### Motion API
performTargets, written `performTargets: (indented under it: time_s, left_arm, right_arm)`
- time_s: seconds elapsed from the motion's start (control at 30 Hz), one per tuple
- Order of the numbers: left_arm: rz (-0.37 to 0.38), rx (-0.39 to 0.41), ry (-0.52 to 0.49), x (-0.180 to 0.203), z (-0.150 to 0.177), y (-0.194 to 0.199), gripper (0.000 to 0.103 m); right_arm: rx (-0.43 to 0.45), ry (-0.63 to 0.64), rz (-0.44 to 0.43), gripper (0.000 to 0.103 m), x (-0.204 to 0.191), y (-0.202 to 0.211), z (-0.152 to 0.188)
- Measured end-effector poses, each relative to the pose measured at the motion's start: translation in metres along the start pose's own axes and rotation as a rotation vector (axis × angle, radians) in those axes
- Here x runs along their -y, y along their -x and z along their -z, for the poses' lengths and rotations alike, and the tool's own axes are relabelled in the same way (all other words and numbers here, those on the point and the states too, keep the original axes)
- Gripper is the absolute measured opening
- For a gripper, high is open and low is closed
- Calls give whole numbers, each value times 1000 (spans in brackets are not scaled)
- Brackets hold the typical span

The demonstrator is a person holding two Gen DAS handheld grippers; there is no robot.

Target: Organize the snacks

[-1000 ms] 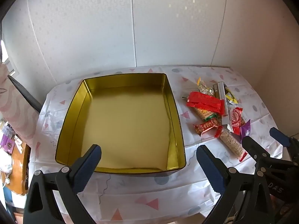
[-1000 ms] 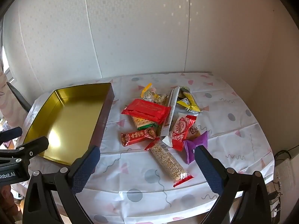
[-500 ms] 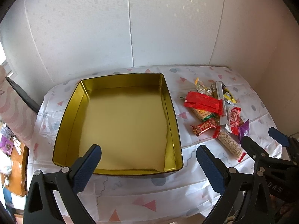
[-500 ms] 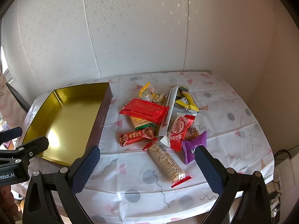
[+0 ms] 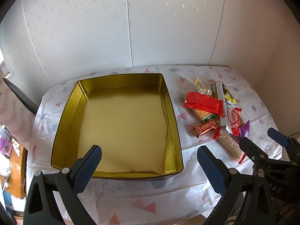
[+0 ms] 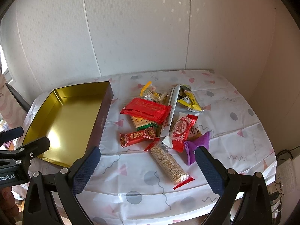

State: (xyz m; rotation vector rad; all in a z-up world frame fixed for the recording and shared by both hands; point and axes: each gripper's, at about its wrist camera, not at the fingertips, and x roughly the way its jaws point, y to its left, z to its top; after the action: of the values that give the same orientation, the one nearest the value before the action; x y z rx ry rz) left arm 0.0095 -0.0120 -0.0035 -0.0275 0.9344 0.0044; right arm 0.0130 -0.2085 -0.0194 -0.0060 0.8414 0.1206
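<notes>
An empty gold tin (image 5: 120, 120) lies on the table's left half; it also shows in the right wrist view (image 6: 63, 120). A pile of wrapped snacks lies to its right: a big red pack (image 6: 146, 109), a small red bar (image 6: 137, 136), a grain bar (image 6: 169, 164), a red-white candy (image 6: 181, 129), a purple wrapper (image 6: 197, 144), a white stick (image 6: 171, 108) and a yellow packet (image 6: 189, 99). My left gripper (image 5: 149, 166) is open and empty over the tin's near edge. My right gripper (image 6: 147, 166) is open and empty, near the grain bar.
The table has a white cloth (image 6: 234, 116) with dots and triangles. A white wall stands close behind, a beige wall at the right. The right gripper's fingers show at the right of the left wrist view (image 5: 277, 140). Clutter lies on the floor at the left.
Both grippers have drawn slightly up and back, so the tin and snacks sit a bit lower in view. Nothing on the table has moved.
</notes>
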Motion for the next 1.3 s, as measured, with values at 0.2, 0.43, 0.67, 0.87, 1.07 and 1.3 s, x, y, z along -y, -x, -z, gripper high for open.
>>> performTargets:
  time_s: [0.2,0.43,0.67,0.87,1.07,1.3]
  left_arm:
    - [1,-7,4,2,-2,-2,102]
    - [-1,-4,6,3,-3,-3,102]
    - [0,-7,7,4,-4,-4,102]
    - [0,-5,9,4,-4,-4,102]
    - [3,-5,11,5,-5,-4,102]
    - [5,-8,4,12,-6,-5,102]
  right_arm:
    - [2,2,-1,103,1,-1,-2]
    - [-3,6,-4,103,2,-2,-3]
    - [-7,9,-6,103,3,-3,-2]
    - [-7,6,-9,103,6,-3,-3]
    - [-15,-2,-7,103,9,-3,-2]
    - [-16,-4,-5,103,15,-3,-2]
